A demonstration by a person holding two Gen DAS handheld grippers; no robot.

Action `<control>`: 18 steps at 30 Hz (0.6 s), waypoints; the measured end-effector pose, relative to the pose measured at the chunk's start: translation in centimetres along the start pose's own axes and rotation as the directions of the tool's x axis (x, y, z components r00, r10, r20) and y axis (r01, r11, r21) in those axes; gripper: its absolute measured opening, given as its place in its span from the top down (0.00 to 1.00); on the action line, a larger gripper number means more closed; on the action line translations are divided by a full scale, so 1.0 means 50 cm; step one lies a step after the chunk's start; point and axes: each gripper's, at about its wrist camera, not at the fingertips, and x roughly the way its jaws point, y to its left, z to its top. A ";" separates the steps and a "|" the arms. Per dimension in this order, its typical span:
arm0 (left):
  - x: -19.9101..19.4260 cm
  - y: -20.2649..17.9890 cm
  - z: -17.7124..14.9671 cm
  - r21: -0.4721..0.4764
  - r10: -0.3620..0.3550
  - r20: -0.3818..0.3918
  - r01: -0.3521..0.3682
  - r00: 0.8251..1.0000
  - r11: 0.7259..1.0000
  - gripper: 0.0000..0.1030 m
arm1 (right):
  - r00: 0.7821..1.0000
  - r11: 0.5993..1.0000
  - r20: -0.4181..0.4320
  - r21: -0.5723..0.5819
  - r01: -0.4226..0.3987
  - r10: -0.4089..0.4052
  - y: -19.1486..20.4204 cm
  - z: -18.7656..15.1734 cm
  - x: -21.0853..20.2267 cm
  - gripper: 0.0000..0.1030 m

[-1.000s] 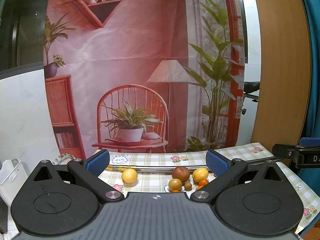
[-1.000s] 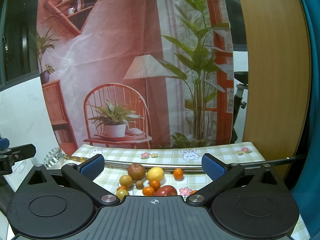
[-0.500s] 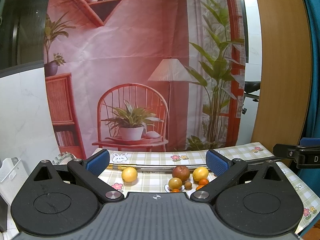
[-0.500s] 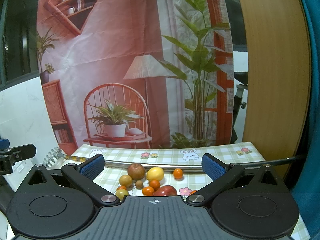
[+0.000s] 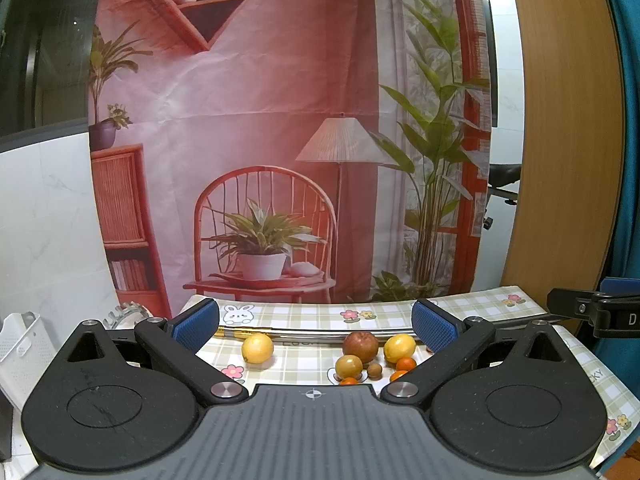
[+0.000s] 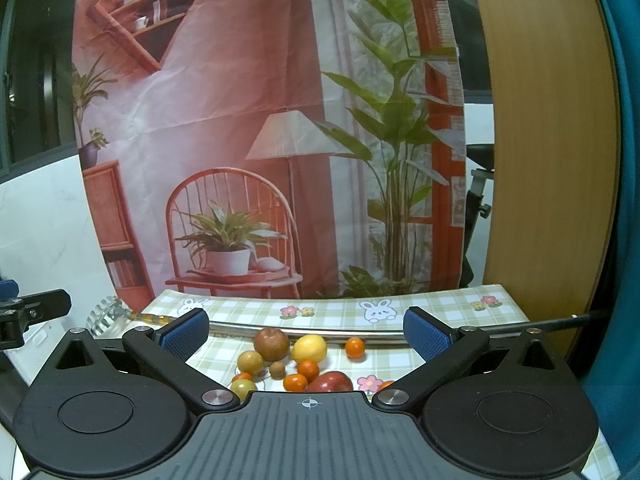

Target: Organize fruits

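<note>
A printed backdrop point(image 5: 280, 120) of a red chair, a lamp and potted plants hangs behind a table under a checked cloth point(image 5: 304, 314) with bunnies and flowers, and a metal bar point(image 6: 304, 330) lies along the cloth toward its far edge. The fruits sit loose on the cloth just in front of that bar, near the middle of the table: a lone lemon point(image 5: 257, 347) apart toward the left edge, then a cluster of a reddish apple point(image 5: 360, 346), a second lemon point(image 5: 399, 347), a yellowish round fruit point(image 5: 349, 366), a small brown fruit point(image 5: 375, 370) and several small oranges point(image 6: 308, 369), with one small orange point(image 6: 355, 347) alone by the bar and a red apple point(image 6: 331, 382) nearest the right gripper. The left gripper point(image 5: 314, 326) hovers short of the fruit with its jaws spread wide and empty; the right gripper point(image 6: 304, 327) does the same. As I judge it, the sorting has barely begun or not begun at all: nothing is held, kinds are mixed, and no bowl or tray for them shows on the cloth, though a white perforated basket point(image 5: 20, 340) stands off the left edge. Faint lettering shows on the cloth by the bar and near its right edge, where only "CKY" can be read; the rest is too small to read.
</note>
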 end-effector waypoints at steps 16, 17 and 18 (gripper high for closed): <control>0.040 0.019 -0.022 -0.051 0.019 -0.052 -0.022 0.998 0.998 0.00 | 0.999 0.998 -0.016 0.058 -0.040 0.041 -0.052 -0.017 0.035 0.00; 0.047 0.022 -0.024 -0.058 0.022 -0.055 -0.025 0.998 0.998 0.00 | 0.999 0.996 -0.015 0.072 -0.050 0.052 -0.061 -0.021 0.042 0.00; 0.055 0.024 -0.027 -0.063 0.027 -0.060 -0.031 0.998 0.998 0.00 | 0.998 0.994 -0.013 0.086 -0.063 0.064 -0.071 -0.026 0.049 0.00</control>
